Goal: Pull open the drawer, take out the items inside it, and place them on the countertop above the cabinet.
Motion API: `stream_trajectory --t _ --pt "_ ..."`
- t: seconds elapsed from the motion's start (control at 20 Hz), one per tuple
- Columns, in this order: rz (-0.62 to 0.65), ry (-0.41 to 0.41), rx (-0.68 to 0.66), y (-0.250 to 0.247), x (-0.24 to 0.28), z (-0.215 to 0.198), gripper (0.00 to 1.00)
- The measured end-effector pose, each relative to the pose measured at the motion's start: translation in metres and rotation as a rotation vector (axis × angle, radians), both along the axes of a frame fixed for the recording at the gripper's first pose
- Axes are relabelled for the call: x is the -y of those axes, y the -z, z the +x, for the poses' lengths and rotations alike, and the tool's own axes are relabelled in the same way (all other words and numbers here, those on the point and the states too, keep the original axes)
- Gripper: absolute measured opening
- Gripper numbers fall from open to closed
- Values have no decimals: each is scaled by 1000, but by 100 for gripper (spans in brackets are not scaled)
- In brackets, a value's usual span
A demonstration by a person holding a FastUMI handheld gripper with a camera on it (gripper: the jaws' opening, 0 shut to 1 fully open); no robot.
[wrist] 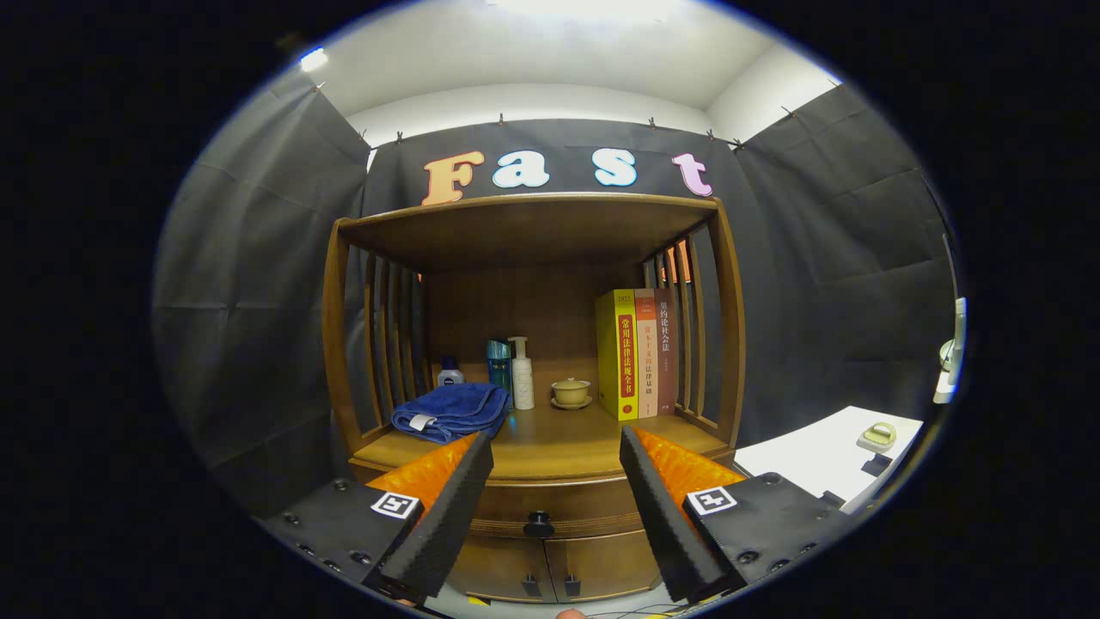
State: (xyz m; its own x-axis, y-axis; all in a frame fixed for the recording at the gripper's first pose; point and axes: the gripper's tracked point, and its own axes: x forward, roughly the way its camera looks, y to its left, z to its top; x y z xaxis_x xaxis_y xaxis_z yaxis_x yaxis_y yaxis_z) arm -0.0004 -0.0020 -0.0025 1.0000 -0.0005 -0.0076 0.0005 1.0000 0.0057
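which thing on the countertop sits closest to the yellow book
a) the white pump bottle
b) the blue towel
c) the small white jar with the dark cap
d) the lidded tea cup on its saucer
d: the lidded tea cup sits on its saucer just beside the yellow book, while the white pump bottle and blue towel lie farther off; the gripper is open, its fingers spread above the drawer knob.

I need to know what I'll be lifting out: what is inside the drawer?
The drawer is closed, so its contents are hidden; just its wooden front and dark knob show. The gripper is open, with the knob between and ahead of its fingers.
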Motion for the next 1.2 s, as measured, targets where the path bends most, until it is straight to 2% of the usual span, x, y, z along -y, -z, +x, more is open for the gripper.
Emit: stream_trajectory --t 0.6,0.95,1.2 --pt "-24 -11 -25 9 0 10 97" --pt "-37 -25 -168 104 -16 36 98" --pt "-43 0 -254 159 -13 63 98"
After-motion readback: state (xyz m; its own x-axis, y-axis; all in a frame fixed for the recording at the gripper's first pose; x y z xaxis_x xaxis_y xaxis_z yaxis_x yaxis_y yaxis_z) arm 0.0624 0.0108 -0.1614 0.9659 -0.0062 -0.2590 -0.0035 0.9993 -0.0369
